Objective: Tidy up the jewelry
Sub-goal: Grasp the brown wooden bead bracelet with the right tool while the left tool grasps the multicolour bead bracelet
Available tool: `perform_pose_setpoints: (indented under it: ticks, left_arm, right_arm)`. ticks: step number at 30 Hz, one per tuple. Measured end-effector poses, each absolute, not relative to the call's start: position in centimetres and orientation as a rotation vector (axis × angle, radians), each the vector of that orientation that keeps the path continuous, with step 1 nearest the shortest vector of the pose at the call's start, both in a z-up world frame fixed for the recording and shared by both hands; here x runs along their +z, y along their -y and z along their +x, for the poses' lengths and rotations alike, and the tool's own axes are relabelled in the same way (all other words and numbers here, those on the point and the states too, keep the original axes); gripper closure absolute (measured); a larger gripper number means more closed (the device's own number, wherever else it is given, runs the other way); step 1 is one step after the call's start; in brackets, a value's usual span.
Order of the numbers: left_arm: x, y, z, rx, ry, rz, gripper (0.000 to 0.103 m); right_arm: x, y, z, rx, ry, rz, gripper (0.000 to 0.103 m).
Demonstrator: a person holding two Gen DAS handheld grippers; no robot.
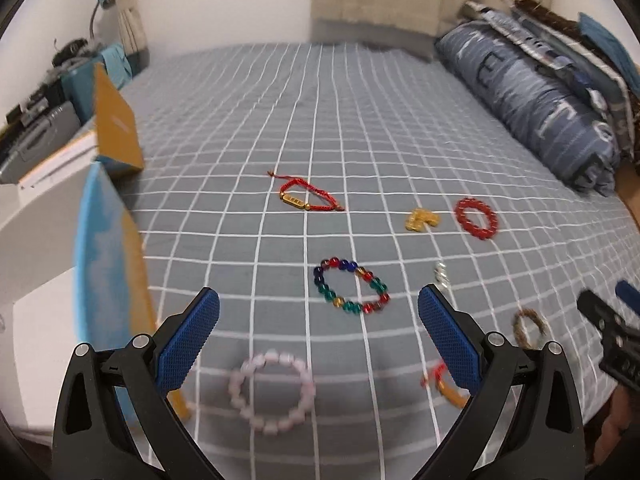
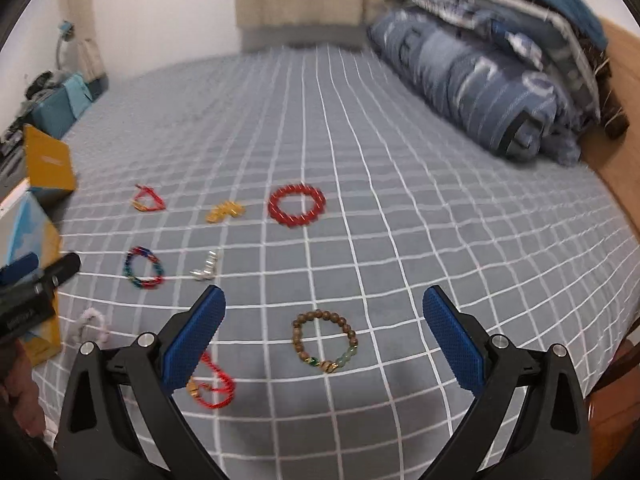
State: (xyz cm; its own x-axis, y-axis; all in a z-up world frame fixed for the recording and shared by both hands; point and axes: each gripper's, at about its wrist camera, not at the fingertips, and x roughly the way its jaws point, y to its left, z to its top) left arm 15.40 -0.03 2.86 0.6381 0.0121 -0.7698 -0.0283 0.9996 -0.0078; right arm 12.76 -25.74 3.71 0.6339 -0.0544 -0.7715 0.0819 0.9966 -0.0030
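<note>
Both grippers, left gripper (image 1: 318, 336) and right gripper (image 2: 324, 338), fingers spread and empty: lower squarely over lower-centre wooden bead bracelet (image 2: 325, 340), pinching one side of its loop.

Both tools spread wide, nothing held.

The left tool (image 1: 318, 320) has its blue-padded fingers (image 1: 188, 344) far apart with nothing between them. The right tool (image 2: 324, 320) is equally wide, its fingers (image 2: 454, 344) empty. Each tool shows at the edge of the other's view, side by side and tilted down.
</note>
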Motion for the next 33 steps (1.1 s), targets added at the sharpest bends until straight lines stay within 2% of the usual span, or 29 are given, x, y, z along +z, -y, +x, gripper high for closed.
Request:
perform_pose_setpoints:
  ticks: [8,10,17,20,23,33]
  left_arm:
    - [-2.7,-0.3,20.9,0.037,-1.012,-0.015,0.007]
    - [-3.6,-0.5,21.4,0.042,-1.032,-0.013,0.012]
    - [-6.1,-1.1,22.9,0.064,-1.104,-0.025,0.018]
    - [-6.3,-1.1,22.8,0.07,-1.108,-0.028,0.019]
    - [-6.4,-0.8,22.4,0.059,-1.107,-0.017,0.031]
    - [-6.0,0.2,21.5,0.026,-1.088,0.02,0.081]
  right_arm:
    - [-2.0,27.1,15.6,-0.079,-1.021,0.037,0.008]
    - [-3.1,27.3,16.0,-0.072,-1.053,0.044,0.008]
    - [-5.6,28.8,16.8,-0.096,-1.109,0.068,0.008]
    - [-6.5,29.0,16.8,-0.093,-1.134,0.069,0.019]
    - [-6.9,29.0,16.8,-0.086,-1.145,0.068,0.024]
    - [-6.7,28.1,16.3,-0.079,-1.123,0.064,0.06]
